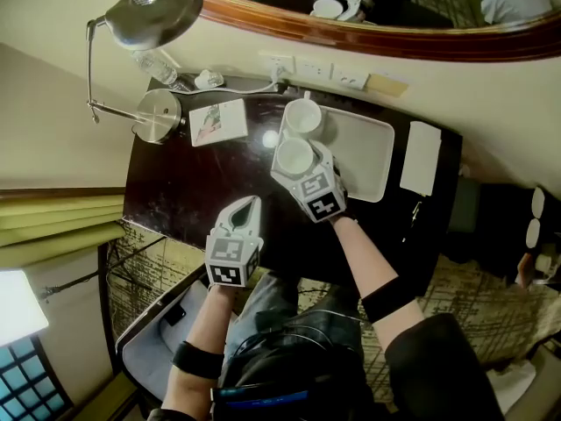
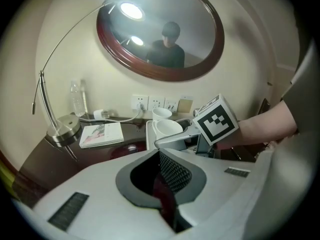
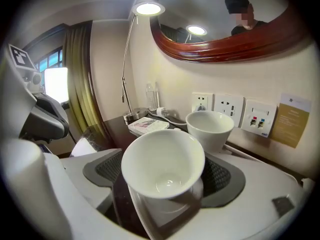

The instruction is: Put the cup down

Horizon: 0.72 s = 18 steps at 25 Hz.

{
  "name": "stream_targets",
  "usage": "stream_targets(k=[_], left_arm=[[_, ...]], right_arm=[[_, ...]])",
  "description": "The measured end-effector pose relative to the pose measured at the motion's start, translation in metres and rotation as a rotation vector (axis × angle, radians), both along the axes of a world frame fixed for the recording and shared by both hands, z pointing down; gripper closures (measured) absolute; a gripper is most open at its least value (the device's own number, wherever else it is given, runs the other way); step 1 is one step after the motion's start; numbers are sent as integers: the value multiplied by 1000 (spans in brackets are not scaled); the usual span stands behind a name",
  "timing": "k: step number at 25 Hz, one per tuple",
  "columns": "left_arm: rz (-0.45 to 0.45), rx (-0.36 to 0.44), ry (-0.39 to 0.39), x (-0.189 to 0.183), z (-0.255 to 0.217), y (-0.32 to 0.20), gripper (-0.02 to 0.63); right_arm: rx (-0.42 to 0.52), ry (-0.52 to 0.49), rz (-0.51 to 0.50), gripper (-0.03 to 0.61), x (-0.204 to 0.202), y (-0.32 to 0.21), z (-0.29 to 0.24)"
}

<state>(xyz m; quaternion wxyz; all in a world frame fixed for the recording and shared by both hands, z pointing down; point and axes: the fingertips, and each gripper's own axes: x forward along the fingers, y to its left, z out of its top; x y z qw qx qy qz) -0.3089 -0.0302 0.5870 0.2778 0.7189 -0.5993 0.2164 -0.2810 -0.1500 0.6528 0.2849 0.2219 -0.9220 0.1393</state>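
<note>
White cup (image 3: 162,166) looks set on the tray's (image 1: 372,147) left edge, right gripper (image 1: 296,159) spread wide around it, left gripper (image 1: 248,207) closed and empty, only the pull-back left.

Dim, warm rm. Lamp (image 3: 150,8) glows at 12 o'clock in right gripper view; window (image 1: 17,310) blown out at 8 in head view. Glare spot on tabletop (image 1: 270,139). Gripper views fisheye w/ black corners; cup (image 3: 162,164) sharp.
</note>
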Motion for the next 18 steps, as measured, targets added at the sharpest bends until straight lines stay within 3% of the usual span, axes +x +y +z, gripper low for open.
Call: stream_targets(k=[1,2,7,18], left_arm=[[1,-5,5,-1,0,1,613],[-1,-7,7,-2,0,2,613],[-29,-9,-3,-15,3,6,613],[5,-18,-6,8,-4,6,613]], right_arm=[[5,1,-6,69,-2,-1,0],[8,2,-11,140,-4,-2,0],[16,-5,-22,141,-6,-4,-2],[17,-42,-5,143,26,11,-20]])
